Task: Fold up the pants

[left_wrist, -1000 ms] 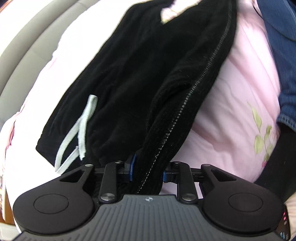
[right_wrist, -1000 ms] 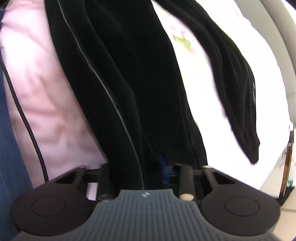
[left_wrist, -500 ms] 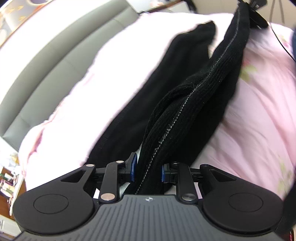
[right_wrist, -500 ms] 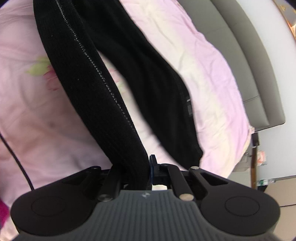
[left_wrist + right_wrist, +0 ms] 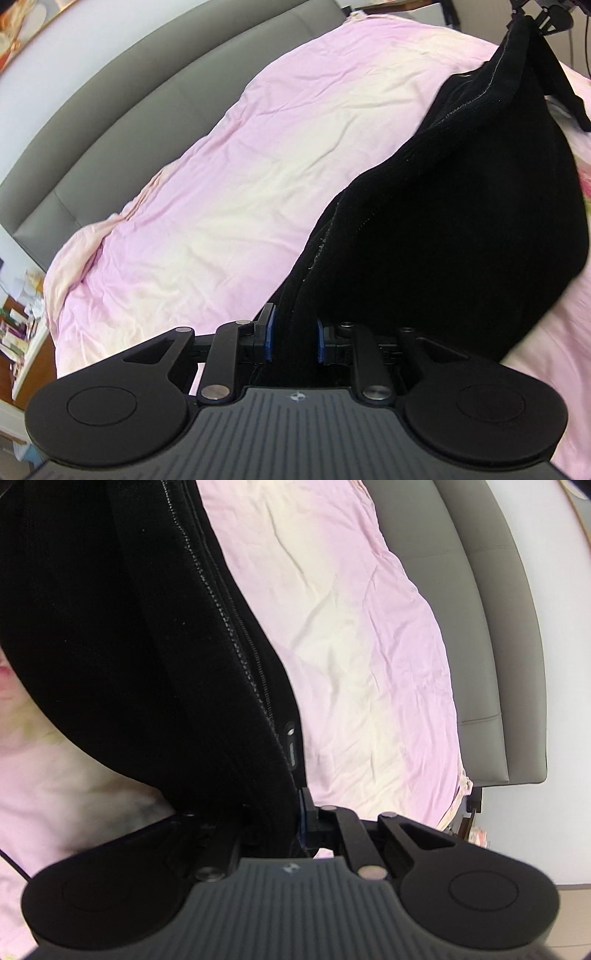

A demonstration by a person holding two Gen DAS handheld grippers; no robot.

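two grippers carry one pair of black pants (image 5: 461, 229) above a bed spread with a pink quilt (image 5: 229, 177). both point obliquely downward toward the quilt, each wrist camera looking along its own fingers. the left gripper (image 5: 294, 338) is clenched on a bunched edge of the pants, the cloth pressed between its blue pads (image 5: 270, 332); from this grip the fabric rises and stretches away toward the upper right of the left wrist view, sagging in a broad belly over the quilt. at that far end the other gripper (image 5: 550, 14) is seen small, pinching the opposite end of the garment. the right gripper (image 5: 273, 823) is likewise clamped on the cloth: only its right-hand finger (image 5: 308, 818) shows, the other being buried under the fabric. the right wrist view alone shows a stitched side seam (image 5: 240, 635) running down the cloth and a small dark tab (image 5: 290, 744) hanging at its edge. the grey padded headboard (image 5: 110, 122) borders the far edge of the bed in both views. the left wrist view alone shows cluttered shelving (image 5: 18, 321) beyond the bed's corner; the right wrist view alone shows a floral print on the quilt (image 5: 7, 679) at its left margin.
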